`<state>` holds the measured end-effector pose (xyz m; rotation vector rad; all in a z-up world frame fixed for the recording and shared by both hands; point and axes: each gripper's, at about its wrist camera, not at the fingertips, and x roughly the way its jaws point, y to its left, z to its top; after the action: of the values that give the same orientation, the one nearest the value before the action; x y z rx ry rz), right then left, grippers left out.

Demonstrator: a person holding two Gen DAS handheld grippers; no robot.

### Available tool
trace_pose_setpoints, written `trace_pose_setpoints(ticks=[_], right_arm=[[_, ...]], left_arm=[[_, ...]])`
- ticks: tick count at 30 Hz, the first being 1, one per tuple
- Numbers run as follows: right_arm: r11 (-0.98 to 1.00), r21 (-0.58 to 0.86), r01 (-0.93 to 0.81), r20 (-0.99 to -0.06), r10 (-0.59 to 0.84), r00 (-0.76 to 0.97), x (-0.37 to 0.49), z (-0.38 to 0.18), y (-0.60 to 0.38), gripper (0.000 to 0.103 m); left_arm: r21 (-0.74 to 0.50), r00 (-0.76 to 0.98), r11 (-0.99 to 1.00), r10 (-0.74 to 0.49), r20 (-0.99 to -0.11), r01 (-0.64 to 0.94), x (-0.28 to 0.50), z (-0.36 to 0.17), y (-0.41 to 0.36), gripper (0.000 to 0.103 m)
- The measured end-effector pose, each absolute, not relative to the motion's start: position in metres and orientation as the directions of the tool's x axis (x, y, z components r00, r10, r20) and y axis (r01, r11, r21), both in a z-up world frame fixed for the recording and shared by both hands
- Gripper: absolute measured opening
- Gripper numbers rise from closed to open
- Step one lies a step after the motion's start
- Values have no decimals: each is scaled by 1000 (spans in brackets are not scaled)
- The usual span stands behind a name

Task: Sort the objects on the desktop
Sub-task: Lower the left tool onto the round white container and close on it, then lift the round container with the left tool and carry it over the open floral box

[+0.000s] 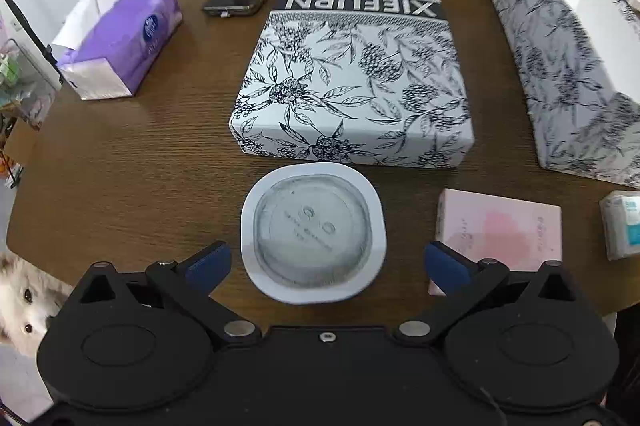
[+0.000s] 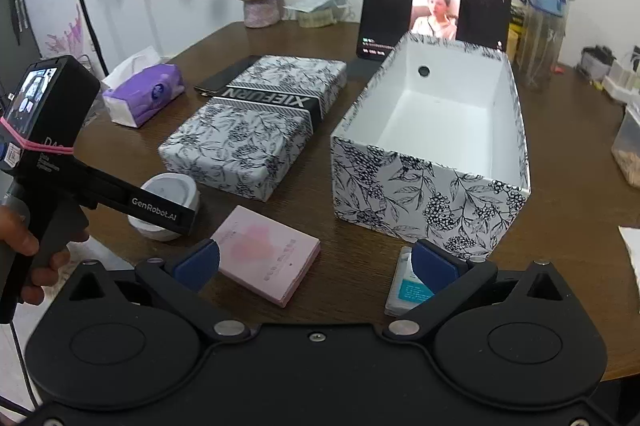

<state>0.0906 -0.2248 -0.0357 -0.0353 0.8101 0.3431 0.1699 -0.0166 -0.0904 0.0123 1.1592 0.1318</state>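
Spanning the frame's middle, the brown bench (image 2: 568, 210) carries an open floral box (image 2: 432, 162), bare inside, with its lid (image 1: 352, 66) left of it. At lower centre sits a pink booklet (image 2: 268, 250): light, stiff, best pinched by its edges. The white lidded tub (image 1: 314, 232) looks light and slippery; grip its sides. A small packet (image 2: 406, 290) is half hidden. Left tool (image 1: 328, 262) and right tool (image 2: 316, 262) gape wide, holding nothing.

Your worktop (image 1: 120, 166) is matt, dark wood-grain; lower centre, the white tub (image 1: 314, 232) looks smooth plastic; the floral box (image 2: 432, 162) printed card.
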Motion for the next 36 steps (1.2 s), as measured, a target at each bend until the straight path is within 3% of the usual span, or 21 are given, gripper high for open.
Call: trace_pose_setpoints(ticks=[16, 24, 36], right_arm=[[953, 105, -284, -746, 264, 611, 115, -48, -227, 103], [958, 94, -269, -744, 248, 621, 115, -44, -229, 103], [969, 75, -235, -735, 213, 643, 115, -36, -231, 103]], left_arm=[[72, 221, 990, 97, -970, -119, 199, -113, -7, 102], [23, 199, 988, 54, -979, -153, 196, -107, -1, 80], [18, 179, 996, 34, -983, -93, 193, -102, -6, 79]])
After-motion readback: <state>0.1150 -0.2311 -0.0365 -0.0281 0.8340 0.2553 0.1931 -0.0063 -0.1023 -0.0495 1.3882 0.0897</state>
